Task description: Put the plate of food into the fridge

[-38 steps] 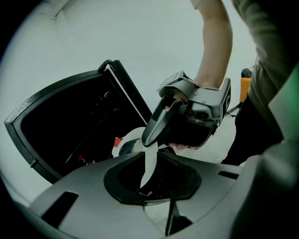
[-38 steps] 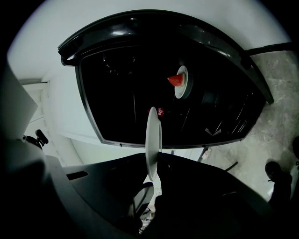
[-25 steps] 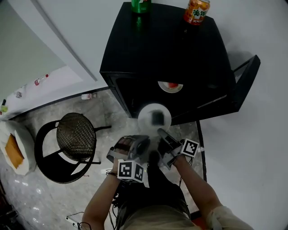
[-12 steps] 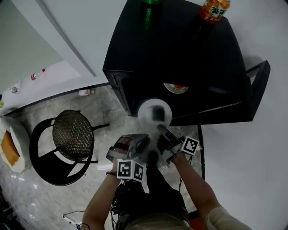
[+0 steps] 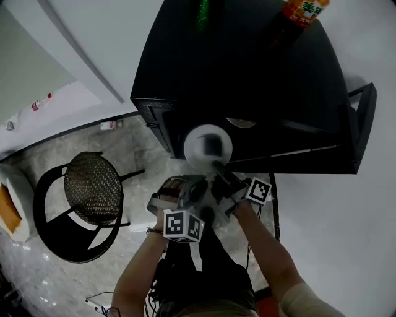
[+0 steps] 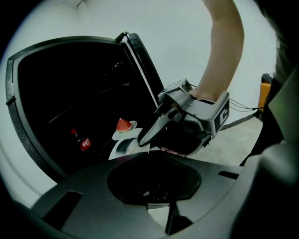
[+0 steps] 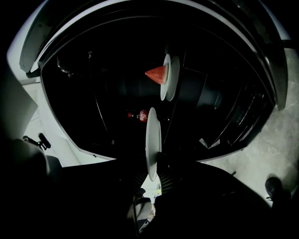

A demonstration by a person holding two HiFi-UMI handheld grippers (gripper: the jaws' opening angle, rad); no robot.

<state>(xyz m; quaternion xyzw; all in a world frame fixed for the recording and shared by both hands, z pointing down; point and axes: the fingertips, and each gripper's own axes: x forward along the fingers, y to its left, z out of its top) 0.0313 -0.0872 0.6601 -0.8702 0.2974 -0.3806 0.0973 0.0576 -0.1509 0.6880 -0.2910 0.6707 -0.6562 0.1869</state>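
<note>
A white plate (image 5: 197, 155) with a dark piece of food (image 5: 211, 145) on it hangs in front of the open black fridge (image 5: 247, 68). My right gripper (image 5: 218, 167) is shut on the plate's near rim; in the right gripper view the plate (image 7: 152, 135) stands edge-on between the jaws of the right gripper (image 7: 154, 164). My left gripper (image 5: 185, 191) is close beside it on the left, and its jaws are hidden. From the left gripper view I see the right gripper (image 6: 145, 139) and the plate (image 6: 122, 148). Inside the fridge sits a second plate with watermelon (image 7: 164, 77).
A cola bottle (image 7: 140, 115) stands deep in the fridge. The fridge door (image 5: 362, 121) hangs open at the right. An orange drink bottle (image 5: 304, 9) and a green bottle (image 5: 203, 12) stand on top. A black chair with a woven seat (image 5: 93, 189) is on the floor at left.
Both grippers and the held plate have come closer to the fridge's open front; the plate now overlaps the opening's lower edge.
</note>
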